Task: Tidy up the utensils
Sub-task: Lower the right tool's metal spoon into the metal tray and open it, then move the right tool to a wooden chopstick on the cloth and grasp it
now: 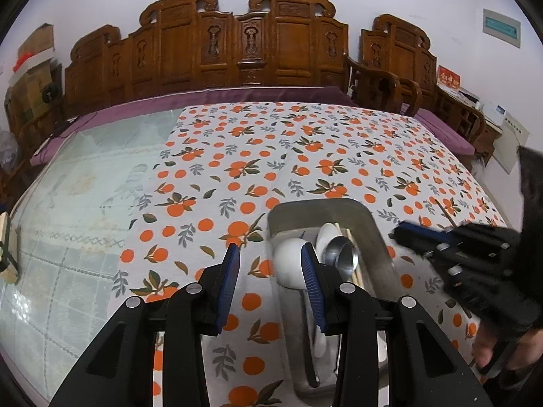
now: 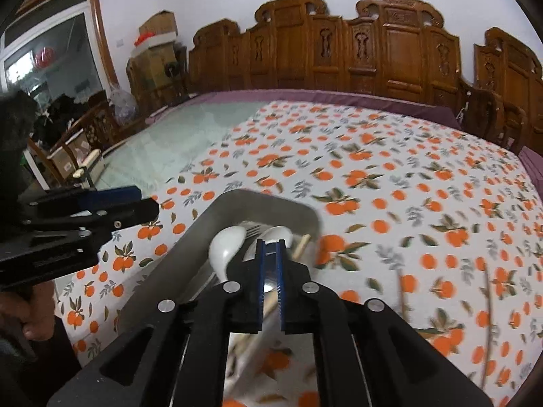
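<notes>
From the left wrist, the left tool (image 1: pixel 270 273) hangs low over the counter's near edge with its blue ribbed pads spread wide and nothing between them. The tray (image 1: pixel 376 234), a rounded steel pan, lies just right of that gap, on the orange-print cloth (image 1: pixel 237 156) that covers the counter's right part; the left part shows pale glass (image 1: pixel 78 203). In the tray a white ceramic spoon (image 1: pixel 288 264) sits bowl up, partly behind the right pad, with a shiny steel ladle (image 1: pixel 341 254) and pale chopsticks (image 1: pixel 349 234) beside it. The right tool (image 1: pixel 407 235) reaches in from the right edge, level and blurred, its tip over the tray's right rim, held by a hand (image 1: pixel 492 349) in a dark sleeve. From the right wrist, the right tool (image 2: pixel 270 283) points down into the tray (image 2: pixel 203 230), its pads drawn narrow around a thin shiny steel handle (image 2: pixel 270 288); whether they press on it cannot be told. Beyond its tip lie two white spoons (image 2: pixel 225 244), a fork (image 2: pixel 253 230) and chopstick (image 2: pixel 302 246) ends. Two thin sticks (image 2: pixel 404 291), blurred, lie on the cloth (image 2: pixel 390 176) right of the tray. The left tool (image 2: pixel 135 200) comes in level from the left edge, apart from the tray, gripped by a hand (image 2: pixel 23 318).
</notes>
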